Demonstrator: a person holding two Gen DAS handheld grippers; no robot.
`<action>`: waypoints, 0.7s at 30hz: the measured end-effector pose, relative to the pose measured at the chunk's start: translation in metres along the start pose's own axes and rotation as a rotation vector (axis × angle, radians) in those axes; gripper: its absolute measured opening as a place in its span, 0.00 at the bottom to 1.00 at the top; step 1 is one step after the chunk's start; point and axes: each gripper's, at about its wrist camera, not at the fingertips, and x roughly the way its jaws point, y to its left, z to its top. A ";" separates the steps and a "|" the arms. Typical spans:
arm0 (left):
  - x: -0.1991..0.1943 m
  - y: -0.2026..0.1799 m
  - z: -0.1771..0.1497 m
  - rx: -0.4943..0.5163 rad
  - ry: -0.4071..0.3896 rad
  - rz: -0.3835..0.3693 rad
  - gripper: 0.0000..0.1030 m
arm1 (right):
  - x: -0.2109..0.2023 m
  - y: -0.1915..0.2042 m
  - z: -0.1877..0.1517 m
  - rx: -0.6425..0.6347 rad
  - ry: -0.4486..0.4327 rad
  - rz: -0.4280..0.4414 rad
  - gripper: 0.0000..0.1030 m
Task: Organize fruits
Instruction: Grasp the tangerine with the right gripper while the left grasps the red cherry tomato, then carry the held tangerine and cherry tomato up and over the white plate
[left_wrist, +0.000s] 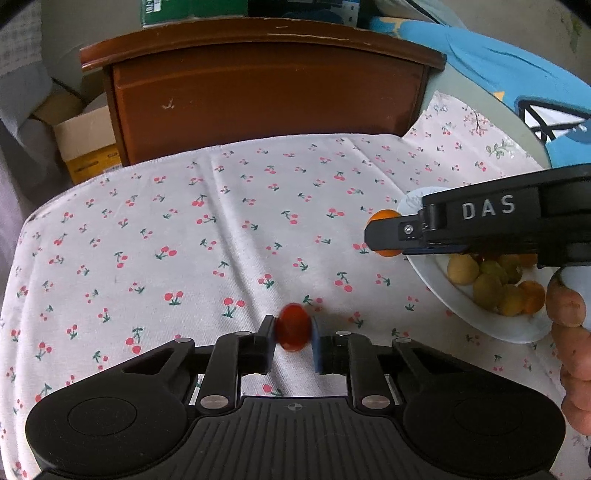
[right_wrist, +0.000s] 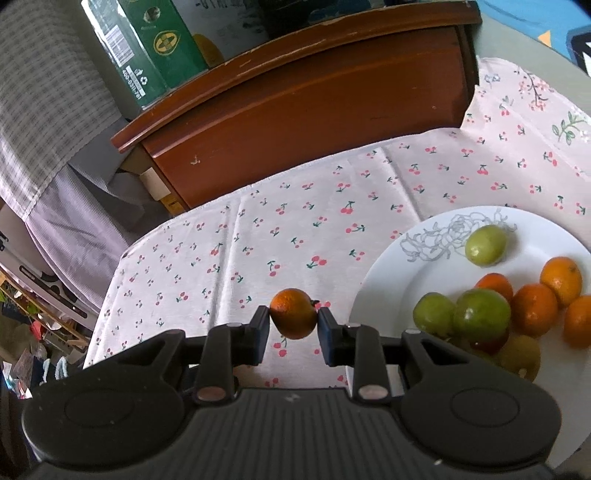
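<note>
Left wrist view shows my left tool (left_wrist: 293, 328) clamped on a small round red fruit (left_wrist: 293, 327) above the cherry-print cloth worktop (left_wrist: 221, 229). My right tool (right_wrist: 293, 314) grips a small round orange fruit (right_wrist: 293, 313) beside the white plate (right_wrist: 388, 266). Squeeze too hard and I think they squash; too soft, they roll away.

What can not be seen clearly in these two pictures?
- Left wrist view: the red fruit is blurred; its kind is unclear.
- Left wrist view: the right gripper hides much of the plate.
- Right wrist view: the plate is cut off at the right edge.
</note>
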 end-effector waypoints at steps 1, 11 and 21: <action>-0.002 0.001 0.001 -0.014 0.000 -0.006 0.16 | -0.001 0.000 0.001 0.003 -0.003 0.001 0.27; -0.037 -0.003 0.020 -0.077 -0.079 -0.049 0.16 | -0.050 -0.008 0.025 0.054 -0.125 0.014 0.27; -0.062 -0.024 0.034 -0.060 -0.139 -0.100 0.17 | -0.119 -0.039 0.037 0.145 -0.279 -0.047 0.27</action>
